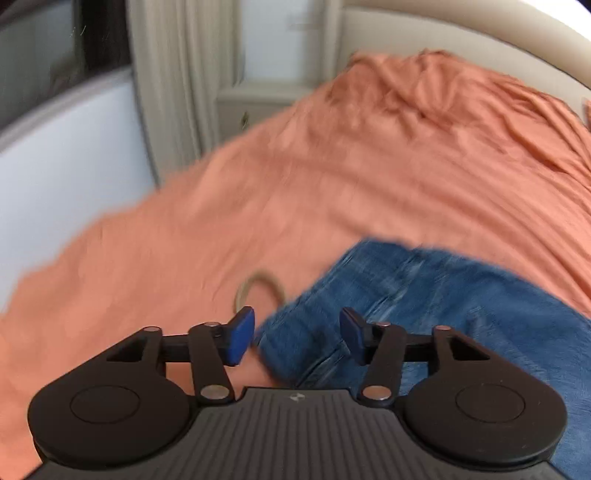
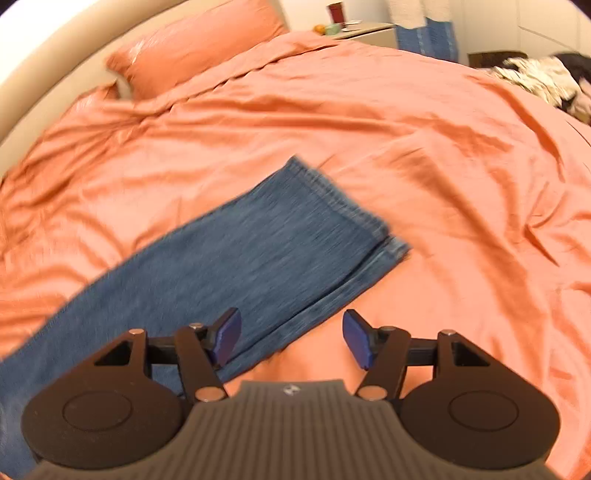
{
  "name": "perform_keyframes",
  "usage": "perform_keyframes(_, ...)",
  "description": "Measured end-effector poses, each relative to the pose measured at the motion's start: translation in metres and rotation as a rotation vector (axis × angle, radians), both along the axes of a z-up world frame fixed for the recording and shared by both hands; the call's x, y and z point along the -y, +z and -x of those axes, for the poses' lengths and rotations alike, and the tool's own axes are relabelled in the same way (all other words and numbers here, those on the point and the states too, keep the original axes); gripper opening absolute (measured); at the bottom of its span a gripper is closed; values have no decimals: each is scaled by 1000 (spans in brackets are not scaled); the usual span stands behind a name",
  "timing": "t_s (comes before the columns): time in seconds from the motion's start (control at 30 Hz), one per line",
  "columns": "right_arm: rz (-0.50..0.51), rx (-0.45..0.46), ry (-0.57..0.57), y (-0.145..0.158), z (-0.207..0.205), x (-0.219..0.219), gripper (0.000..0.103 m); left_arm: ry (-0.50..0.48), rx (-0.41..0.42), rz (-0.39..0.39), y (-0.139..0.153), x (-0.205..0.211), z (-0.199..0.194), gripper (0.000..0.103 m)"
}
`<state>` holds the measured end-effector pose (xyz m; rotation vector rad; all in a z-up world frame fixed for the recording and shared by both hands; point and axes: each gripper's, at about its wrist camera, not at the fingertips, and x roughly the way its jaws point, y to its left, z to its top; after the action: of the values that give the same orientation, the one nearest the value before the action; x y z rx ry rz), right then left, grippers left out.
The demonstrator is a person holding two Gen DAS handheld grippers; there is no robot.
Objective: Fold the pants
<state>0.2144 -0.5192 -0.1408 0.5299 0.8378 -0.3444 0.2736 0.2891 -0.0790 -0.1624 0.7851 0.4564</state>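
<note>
Blue jeans (image 2: 258, 251) lie flat on the orange bedcover (image 2: 443, 166), legs stacked, with the hems pointing toward the far right. In the left wrist view the wider upper part of the jeans (image 1: 443, 314) fills the lower right. A beige loop (image 1: 258, 284) sticks out at its left edge. My left gripper (image 1: 297, 339) hovers over that edge, open, with nothing pressed between its blue pads (image 1: 240, 339). My right gripper (image 2: 291, 339) hangs open above the near edge of the leg, its left pad (image 2: 227, 338) over denim and its right pad over bare cover.
An orange pillow (image 2: 199, 48) leans on the beige headboard (image 2: 55, 66). A nightstand (image 2: 362, 31) with a red cup (image 2: 335, 13) stands behind the bed. A black-and-white clothes pile (image 2: 543, 77) sits at the far right. Curtain (image 1: 177, 74) and window lie past the bed's left edge.
</note>
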Motion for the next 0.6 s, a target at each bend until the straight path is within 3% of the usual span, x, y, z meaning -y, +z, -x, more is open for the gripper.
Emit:
perform_keyframes(0.13, -69, 32, -39, 1, 6, 31, 51, -146, 10, 24, 33, 48, -11, 63)
perform_keyframes(0.23, -127, 50, -83, -6, 5, 49, 48, -283, 3, 43, 37, 99, -36, 63)
perform_keyframes(0.43, -247, 72, -190, -38, -7, 88, 35, -496, -62, 51, 2, 203, -73, 57)
perform_keyframes(0.53, -280, 80, -215, -55, -16, 102, 33, -568, -93, 51, -21, 245, -86, 57)
perform_keyframes(0.6, -316, 81, -226, -68, -21, 111, 25, -596, -112, 53, -32, 266, -88, 56)
